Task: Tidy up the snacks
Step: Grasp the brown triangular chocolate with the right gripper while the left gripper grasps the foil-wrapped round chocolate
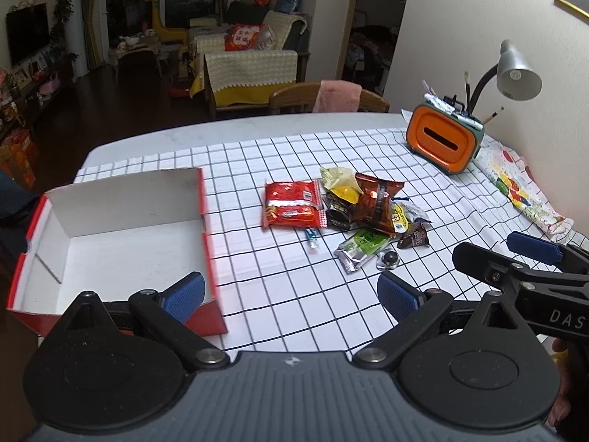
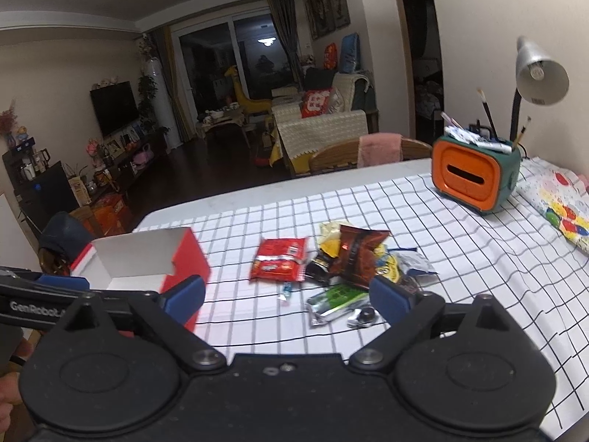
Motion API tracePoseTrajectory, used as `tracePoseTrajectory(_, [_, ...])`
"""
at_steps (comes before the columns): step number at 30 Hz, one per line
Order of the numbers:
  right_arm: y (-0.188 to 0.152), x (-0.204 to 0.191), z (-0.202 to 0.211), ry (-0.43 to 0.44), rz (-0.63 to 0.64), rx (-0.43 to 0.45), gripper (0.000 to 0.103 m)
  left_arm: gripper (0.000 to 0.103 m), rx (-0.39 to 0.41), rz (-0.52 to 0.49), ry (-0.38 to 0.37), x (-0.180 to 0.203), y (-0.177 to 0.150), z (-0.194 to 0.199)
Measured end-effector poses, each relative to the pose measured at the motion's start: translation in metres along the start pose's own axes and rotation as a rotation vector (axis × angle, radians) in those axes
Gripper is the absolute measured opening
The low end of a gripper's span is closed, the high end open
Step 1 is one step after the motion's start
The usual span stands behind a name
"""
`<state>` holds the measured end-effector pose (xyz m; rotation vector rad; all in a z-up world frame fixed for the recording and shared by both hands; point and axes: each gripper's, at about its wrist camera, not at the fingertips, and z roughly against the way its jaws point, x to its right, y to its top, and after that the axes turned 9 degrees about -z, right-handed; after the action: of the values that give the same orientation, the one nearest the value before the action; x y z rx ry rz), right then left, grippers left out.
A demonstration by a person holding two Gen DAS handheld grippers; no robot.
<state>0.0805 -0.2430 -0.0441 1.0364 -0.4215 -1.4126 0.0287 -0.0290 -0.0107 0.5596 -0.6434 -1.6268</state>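
Red box (image 1: pixel 121 243): one, open
Red snack packet (image 1: pixel 292 204): one
Brown snack packet (image 1: pixel 375 202): one
Green-and-silver packet (image 1: pixel 359 248): one
Orange holder (image 1: pixel 443 143): one
Desk lamp (image 1: pixel 517 73): one

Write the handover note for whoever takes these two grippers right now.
Left gripper: open, empty, above the cloth beside the red box.
Right gripper: open, empty, in front of the snack pile.
The box is empty. All snacks lie loose on the checked tablecloth: red packet, brown bag, green-and-silver packet and smaller pieces.
Done: nothing boxed.
Left: move every snack into the box.
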Motion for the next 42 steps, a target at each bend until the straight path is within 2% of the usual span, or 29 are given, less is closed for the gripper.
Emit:
tracePoseTrajectory(5, [0.003,0.032,-0.022,-0.035,-0.018,-0.043,0.091,0.101,-0.03,-0.024,-0.019,0.015,0.012,-0.022])
tracePoseTrajectory(15, [0.019,0.09,-0.079,-0.103,0.062,-0.102,0.08,0.101,-0.078,-0.092,-0.072,0.046,0.031,-0.072])
tracePoseTrajectory(30, [0.022,0.149,-0.187,-0.078,0.121,-0.28,0.059,0.1,-0.171,-0.145,-0.11,0.102,0.041,-0.164])
tracePoseTrajectory(37, [0.02,0.161,-0.213,-0.021,0.139,-0.345,0.055,0.1,-0.214,-0.124,-0.109,0.115,0.042,-0.206])
tracePoseTrajectory(42, [0.019,0.163,-0.225,-0.004,0.163,-0.365,0.049,0.095,-0.248,-0.133,-0.146,0.123,0.042,-0.229])
